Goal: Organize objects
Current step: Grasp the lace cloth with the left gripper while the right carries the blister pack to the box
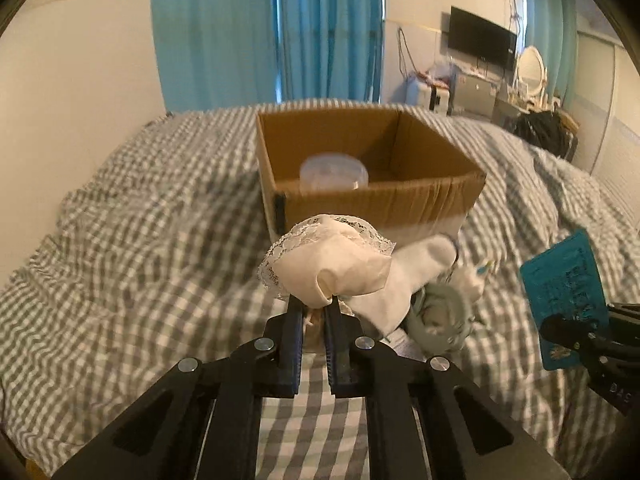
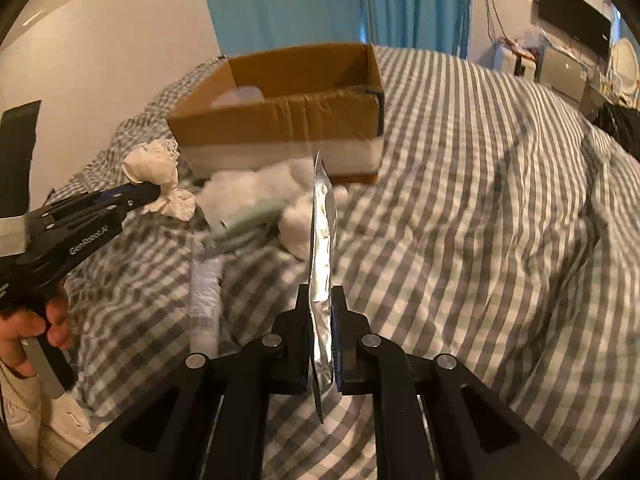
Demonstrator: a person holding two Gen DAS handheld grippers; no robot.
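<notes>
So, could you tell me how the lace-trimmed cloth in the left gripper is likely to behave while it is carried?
The lace-trimmed cloth looks soft and floppy: it bunches into a crumpled ball above the left gripper. It is probably light, since only a pinched corner between the jaws supports it. It seems unlikely to break, though loose folds might snag on the cardboard box.

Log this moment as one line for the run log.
left gripper: shut on lace cloth | right gripper: shut on foil packet | box: holds plastic tub

Plastic tub [image 1: 334, 172] in box [image 1: 420, 196] blurred, lower part hidden.
</notes>
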